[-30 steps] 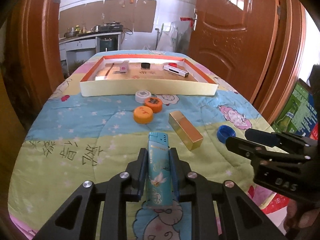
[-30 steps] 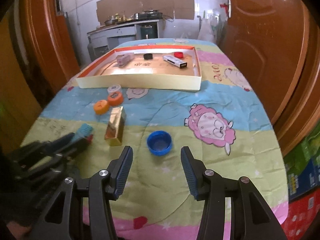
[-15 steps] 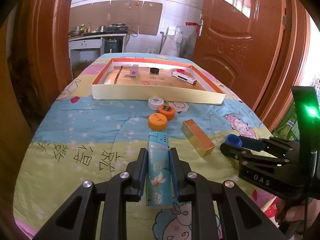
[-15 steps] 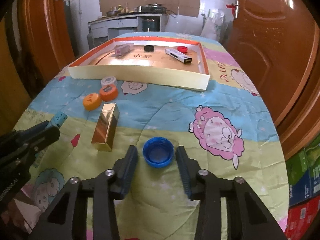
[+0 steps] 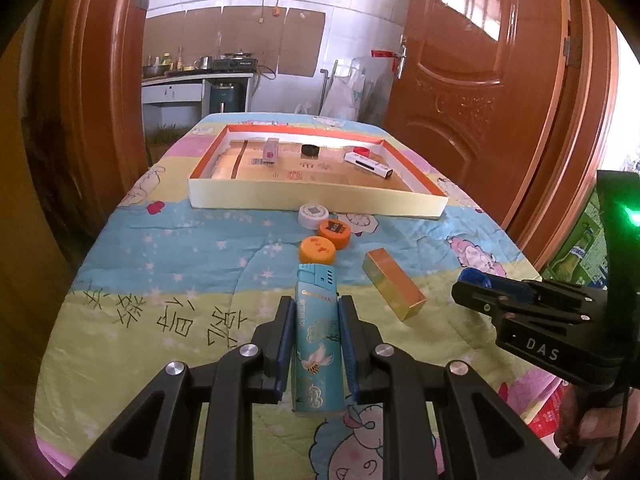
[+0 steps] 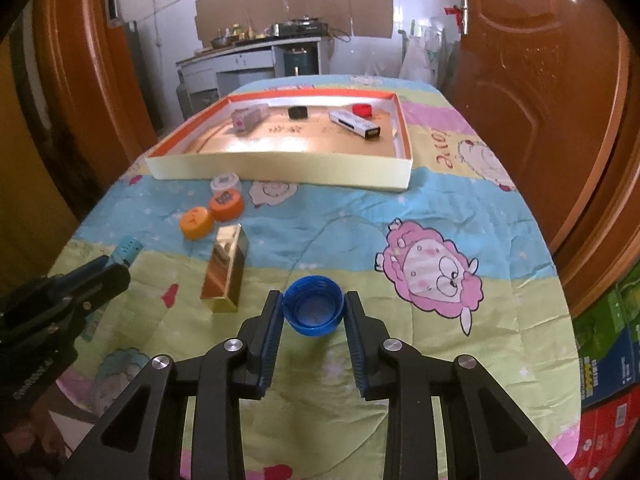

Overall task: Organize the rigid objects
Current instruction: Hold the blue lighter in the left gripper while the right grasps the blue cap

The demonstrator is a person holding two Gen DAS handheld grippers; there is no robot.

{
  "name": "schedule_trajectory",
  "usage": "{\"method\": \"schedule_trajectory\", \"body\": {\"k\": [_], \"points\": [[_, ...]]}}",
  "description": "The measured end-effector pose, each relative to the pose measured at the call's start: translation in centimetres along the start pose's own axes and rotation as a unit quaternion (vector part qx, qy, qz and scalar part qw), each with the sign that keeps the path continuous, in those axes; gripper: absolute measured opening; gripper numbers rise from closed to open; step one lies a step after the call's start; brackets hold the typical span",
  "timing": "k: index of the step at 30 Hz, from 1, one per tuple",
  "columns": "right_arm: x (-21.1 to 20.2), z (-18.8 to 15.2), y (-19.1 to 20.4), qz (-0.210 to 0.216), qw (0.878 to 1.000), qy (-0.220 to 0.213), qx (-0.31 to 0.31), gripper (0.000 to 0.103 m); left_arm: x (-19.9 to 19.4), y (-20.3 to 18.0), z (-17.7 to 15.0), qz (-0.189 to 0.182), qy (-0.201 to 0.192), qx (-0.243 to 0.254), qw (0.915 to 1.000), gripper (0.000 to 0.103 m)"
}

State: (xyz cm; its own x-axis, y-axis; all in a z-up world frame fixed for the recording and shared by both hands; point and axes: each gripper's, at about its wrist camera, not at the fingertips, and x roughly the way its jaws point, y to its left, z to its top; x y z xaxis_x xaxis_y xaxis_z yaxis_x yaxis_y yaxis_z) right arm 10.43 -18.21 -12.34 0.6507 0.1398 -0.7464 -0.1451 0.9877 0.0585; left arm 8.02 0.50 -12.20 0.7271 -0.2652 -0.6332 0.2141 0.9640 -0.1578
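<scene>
Nearest, the left tongs (image 5: 314, 330) are clamped on a teal lighter (image 5: 316, 340); the right tongs (image 6: 312, 316) are pressed to both sides of an upturned blue bottle cap (image 6: 313, 306) on the quilted tabletop (image 6: 460, 208); whether either is lifted, I cannot tell; beyond lie a gold box (image 6: 225, 268), two orange caps (image 6: 211, 216) and a white cap (image 6: 225, 182); farthest, the cardboard tray (image 6: 280, 168) with four items; this looks like the pick-up step; next, carry both over the tray wall and release

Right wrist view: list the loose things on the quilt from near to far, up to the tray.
Blue plastic bottle cap → gold rectangular box → plain orange round cap → orange cap with dark label → white round cap → shallow cream cardboard tray.
</scene>
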Motion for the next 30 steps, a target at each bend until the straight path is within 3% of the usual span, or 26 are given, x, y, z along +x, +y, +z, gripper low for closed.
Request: {"method": "schedule_trajectory", "body": {"k": [10,30], "points": [[-2.8,1.2,1.5,0.018,0.999,-0.037,-0.01,0.031,-1.9,-0.2,1.0,0.0,-0.024,0.005,0.9997,0.023],[-4.2,2.9,3.9,0.054,0.996,-0.063,-0.026,0.031,-3.3,0.5,3.1,0.009,-0.049,0.01,0.9987,0.023]]}}
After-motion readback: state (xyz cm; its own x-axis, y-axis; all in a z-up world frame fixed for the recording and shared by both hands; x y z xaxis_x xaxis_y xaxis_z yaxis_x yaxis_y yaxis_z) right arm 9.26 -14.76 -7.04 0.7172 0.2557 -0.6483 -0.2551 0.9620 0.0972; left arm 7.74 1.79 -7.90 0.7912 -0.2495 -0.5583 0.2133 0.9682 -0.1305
